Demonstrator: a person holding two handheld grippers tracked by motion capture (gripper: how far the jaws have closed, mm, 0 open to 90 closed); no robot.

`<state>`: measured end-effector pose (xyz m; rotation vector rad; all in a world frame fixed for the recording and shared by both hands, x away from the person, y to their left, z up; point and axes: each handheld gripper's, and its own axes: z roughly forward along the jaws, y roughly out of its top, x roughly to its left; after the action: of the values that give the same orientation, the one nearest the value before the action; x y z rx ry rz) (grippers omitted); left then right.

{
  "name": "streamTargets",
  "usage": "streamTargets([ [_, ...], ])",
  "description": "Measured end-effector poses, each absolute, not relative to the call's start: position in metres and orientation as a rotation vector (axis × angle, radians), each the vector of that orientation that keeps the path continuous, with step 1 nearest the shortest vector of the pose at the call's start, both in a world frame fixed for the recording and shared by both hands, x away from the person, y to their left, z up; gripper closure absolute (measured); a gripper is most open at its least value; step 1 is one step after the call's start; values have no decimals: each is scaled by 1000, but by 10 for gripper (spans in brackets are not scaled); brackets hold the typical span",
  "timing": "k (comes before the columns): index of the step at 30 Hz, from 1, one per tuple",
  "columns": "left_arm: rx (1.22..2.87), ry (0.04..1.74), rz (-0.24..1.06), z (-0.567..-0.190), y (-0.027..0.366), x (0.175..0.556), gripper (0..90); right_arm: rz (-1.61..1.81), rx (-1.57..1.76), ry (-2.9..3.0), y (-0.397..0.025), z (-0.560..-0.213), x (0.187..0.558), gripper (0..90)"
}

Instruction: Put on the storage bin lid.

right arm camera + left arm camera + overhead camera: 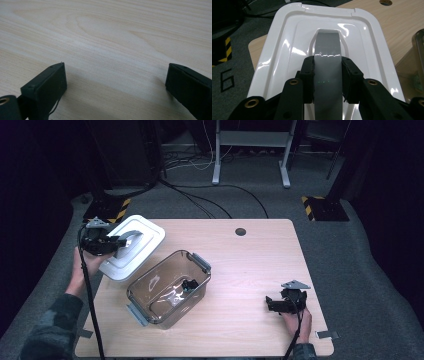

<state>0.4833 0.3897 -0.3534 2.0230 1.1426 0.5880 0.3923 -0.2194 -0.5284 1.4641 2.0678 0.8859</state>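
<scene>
White lid (134,246) held at the table's far left corner, tilted, its outer part hanging past the table edge over the grey floor; near corner sits just beside the clear container's (169,287) rim, touching or not — cannot tell. Left gripper (121,241) pinches the lid's grey handle (327,62), jaws pressed flat on both sides of the strap in the left gripper view. Container stands open, angled, left of table centre, grey latches (201,261) at both short ends, a small dark object (189,284) and something shiny inside, too small to tell. Right gripper (270,303) low over bare wood near the front right, jaws spread wide, nothing between them; the right gripper view has plain tabletop ahead. Table (260,270) right half and far middle free, just a round cable hole (240,231) near the far edge. Tape tab (327,335) at front right corner. Cables and a yellow-black striped base (112,212) on the floor behind the lid; a desk frame (250,150) farther back.
</scene>
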Motion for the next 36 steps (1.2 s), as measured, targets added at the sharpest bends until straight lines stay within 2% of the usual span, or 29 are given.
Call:
streamTargets([
  [14, 2047, 1082, 542, -322, 368, 459, 668, 885, 1464, 2066, -219, -528, 392, 29],
  [23, 2042, 1071, 511, -316, 355, 448, 668, 885, 1465, 2065, -219, -528, 392, 30],
  [36, 2075, 969, 454, -307, 328, 428, 668, 885, 1466, 2065, -219, -528, 392, 30],
])
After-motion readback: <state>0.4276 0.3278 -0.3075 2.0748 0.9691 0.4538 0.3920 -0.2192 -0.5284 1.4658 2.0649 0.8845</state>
